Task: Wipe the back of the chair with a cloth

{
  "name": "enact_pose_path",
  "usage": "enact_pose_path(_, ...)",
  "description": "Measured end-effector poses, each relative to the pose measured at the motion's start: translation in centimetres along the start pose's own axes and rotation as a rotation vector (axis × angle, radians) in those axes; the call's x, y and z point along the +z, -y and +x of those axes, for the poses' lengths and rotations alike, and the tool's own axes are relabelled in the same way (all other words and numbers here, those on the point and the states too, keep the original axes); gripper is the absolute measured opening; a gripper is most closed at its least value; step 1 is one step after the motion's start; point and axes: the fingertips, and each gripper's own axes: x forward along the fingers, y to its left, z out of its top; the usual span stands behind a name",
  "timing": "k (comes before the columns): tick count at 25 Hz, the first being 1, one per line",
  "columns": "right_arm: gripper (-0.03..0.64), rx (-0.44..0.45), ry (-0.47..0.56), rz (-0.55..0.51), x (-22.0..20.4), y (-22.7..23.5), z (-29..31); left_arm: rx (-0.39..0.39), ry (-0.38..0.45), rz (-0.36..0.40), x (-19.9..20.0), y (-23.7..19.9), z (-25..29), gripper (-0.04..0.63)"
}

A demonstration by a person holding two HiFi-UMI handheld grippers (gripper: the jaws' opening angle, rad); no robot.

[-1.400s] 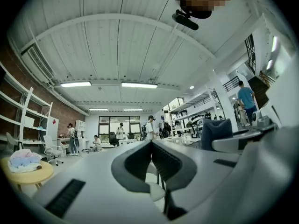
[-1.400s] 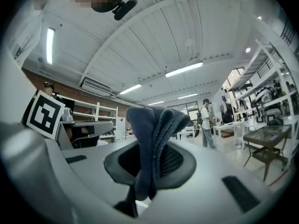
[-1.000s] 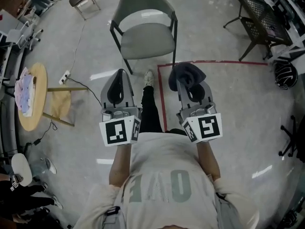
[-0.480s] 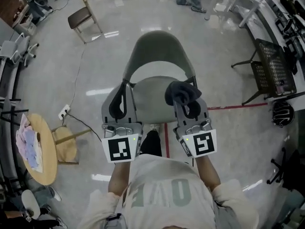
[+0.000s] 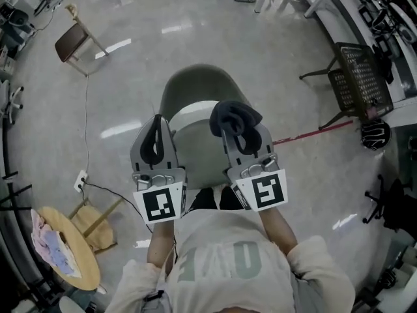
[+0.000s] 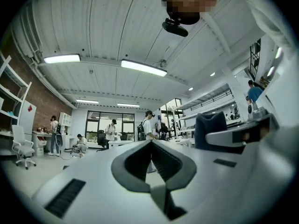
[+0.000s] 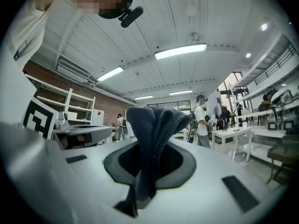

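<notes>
At frame centre we pinch the cloth [image 5: 234, 116] in the right gripper [image 5: 236, 137], ready for the chair [image 5: 189, 91]; left gripper [image 5: 156, 124] fingers closed, empty.

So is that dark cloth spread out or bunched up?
Bunched up: the cloth sticks up as a crumpled wad, pinched between the right gripper's shut jaws.

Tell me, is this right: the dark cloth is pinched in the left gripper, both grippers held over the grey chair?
Wrong side: the dark cloth is pinched in the right gripper, as the right gripper view shows; the left gripper holds nothing. Both grippers are held over the grey chair.
</notes>
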Motion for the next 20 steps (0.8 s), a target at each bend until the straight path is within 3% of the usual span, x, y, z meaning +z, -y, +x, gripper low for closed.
enact_pose_path(6,0.06,0.019,0.021,0.016,0.7,2.5,0.8,-0.038,0.029,-0.024,1.2,3.8,3.0,0.015)
enact_pose_path(20,0.06,0.061,0.034,0.002,1.4,0.8,-0.3,-0.019,0.067,0.005,2.2,3.7,2.8,0.015)
